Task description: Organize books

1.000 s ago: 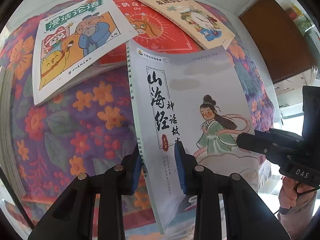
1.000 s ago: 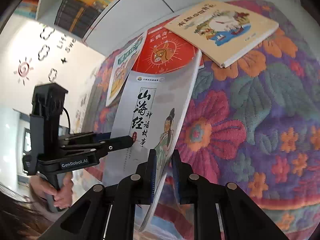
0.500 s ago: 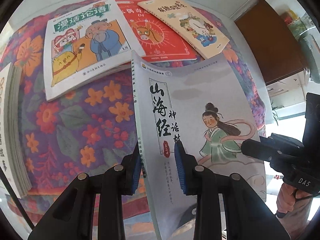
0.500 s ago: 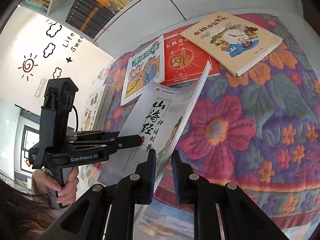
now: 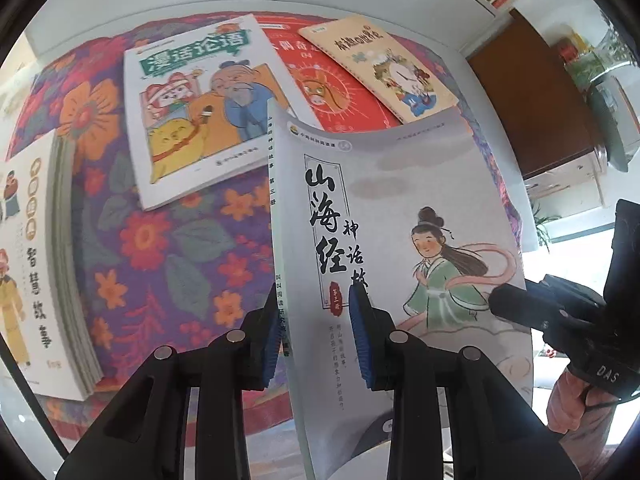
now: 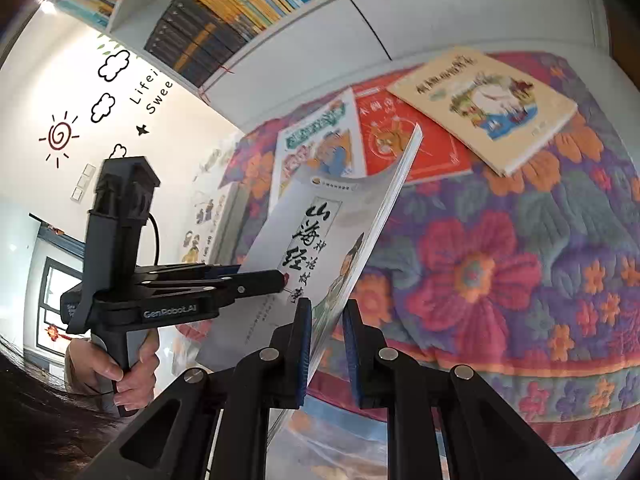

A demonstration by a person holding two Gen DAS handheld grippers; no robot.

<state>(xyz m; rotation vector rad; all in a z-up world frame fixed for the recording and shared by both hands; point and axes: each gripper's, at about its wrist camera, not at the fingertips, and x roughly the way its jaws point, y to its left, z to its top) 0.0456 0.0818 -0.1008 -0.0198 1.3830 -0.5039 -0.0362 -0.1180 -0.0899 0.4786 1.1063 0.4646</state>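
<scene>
A grey book (image 5: 400,216) with a girl in green on its cover is held in the air above the flowered cloth. My left gripper (image 5: 316,336) is shut on its spine side. My right gripper (image 6: 326,340) is shut on its opposite page edge; the book (image 6: 320,240) also shows in the right wrist view. On the cloth lie a white cartoon book (image 5: 192,108), a red book (image 5: 324,80) and a tan book (image 5: 380,64), overlapping in a row. A thick white book (image 5: 32,264) lies at the left.
The flowered cloth (image 6: 520,264) covers a rounded table. Behind it stands a white bookshelf (image 6: 248,4) full of books. A brown cabinet (image 5: 536,92) stands at the right in the left wrist view.
Both grippers have lifted the grey book up and back from the table. The lying books now look farther off, and the thick white book has come into view at the left.
</scene>
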